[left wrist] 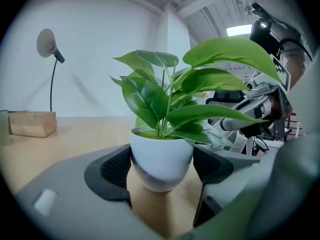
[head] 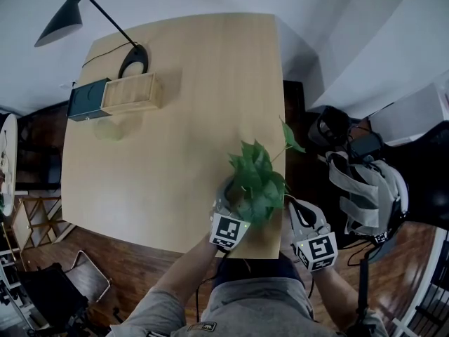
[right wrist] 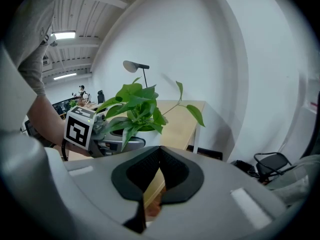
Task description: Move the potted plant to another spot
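The potted plant (head: pixel 254 180) has broad green leaves in a small white pot (left wrist: pixel 161 160) and stands at the near right corner of the light wooden table (head: pixel 175 132). My left gripper (head: pixel 233 201) reaches in from the near edge, and both dark pads touch the pot's sides (left wrist: pixel 162 166). My right gripper (head: pixel 297 215) hovers just off the table's right corner, apart from the pot. In its own view its jaws are shut with nothing between them (right wrist: pixel 160 151), and the plant (right wrist: pixel 135 109) shows ahead to the left.
At the far left of the table stand a wooden box (head: pixel 131 93), a dark box (head: pixel 88 99) and a black desk lamp (head: pixel 66 20). A grey bag (head: pixel 368 188) lies on the floor to the right. A chair (head: pixel 77 279) stands at lower left.
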`<state>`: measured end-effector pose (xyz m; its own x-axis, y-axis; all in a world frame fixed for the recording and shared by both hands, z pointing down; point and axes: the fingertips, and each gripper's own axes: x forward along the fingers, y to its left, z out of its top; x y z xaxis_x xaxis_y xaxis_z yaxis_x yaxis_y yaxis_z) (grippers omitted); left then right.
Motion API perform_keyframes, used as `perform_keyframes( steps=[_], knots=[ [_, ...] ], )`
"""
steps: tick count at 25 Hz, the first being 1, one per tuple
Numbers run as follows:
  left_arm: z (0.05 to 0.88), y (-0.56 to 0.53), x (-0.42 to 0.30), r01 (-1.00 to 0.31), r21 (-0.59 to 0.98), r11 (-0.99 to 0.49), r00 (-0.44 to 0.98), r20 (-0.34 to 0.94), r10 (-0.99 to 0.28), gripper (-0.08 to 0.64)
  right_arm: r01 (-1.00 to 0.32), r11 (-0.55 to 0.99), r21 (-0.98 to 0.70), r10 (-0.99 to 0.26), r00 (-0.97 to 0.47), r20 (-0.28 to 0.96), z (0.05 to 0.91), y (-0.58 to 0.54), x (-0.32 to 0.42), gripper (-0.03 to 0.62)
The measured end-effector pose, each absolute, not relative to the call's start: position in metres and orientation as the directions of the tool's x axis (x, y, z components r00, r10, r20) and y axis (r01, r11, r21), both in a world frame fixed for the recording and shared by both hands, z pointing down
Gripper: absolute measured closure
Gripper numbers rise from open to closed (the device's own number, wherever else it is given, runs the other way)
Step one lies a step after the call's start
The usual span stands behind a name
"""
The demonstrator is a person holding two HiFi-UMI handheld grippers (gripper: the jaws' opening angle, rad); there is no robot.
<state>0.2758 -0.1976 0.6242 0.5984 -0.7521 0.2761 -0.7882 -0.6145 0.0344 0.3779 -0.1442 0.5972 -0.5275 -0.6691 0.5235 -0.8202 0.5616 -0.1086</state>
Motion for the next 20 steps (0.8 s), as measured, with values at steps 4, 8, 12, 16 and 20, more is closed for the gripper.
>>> perform_keyframes(
  steps=[4,8,12,16,20],
  knots=[
    [0.627,-0.196,0.274,-0.788,0.029,-0.614,0.596,0.285,-0.751,0.172,-0.812,0.573,-0.113,-0.660,-0.538,0.524,0.600,-0.145,0.375,0.586],
    [0.630,-0.193,0.275,-0.782,0.026,-0.622,0.601,0.295,-0.743,0.163,-0.803,0.584,-0.115,-0.653,-0.549,0.522,0.599,-0.147,0.370,0.586],
    [0.633,-0.192,0.285,-0.750,0.017,-0.661,0.633,0.310,-0.709,0.104,-0.800,0.588,-0.117,-0.651,-0.554,0.519,0.599,-0.147,0.369,0.586],
    [0.640,-0.198,0.284,-0.739,-0.011,-0.673,0.625,0.359,-0.693,0.054,-0.801,0.587,-0.120,-0.648,-0.553,0.523,0.600,-0.148,0.368,0.586],
    [0.643,-0.208,0.286,-0.736,-0.055,-0.675,0.606,0.392,-0.693,0.052,-0.804,0.583,-0.122,-0.648,-0.550,0.527,0.601,-0.148,0.370,0.586]
  ],
)
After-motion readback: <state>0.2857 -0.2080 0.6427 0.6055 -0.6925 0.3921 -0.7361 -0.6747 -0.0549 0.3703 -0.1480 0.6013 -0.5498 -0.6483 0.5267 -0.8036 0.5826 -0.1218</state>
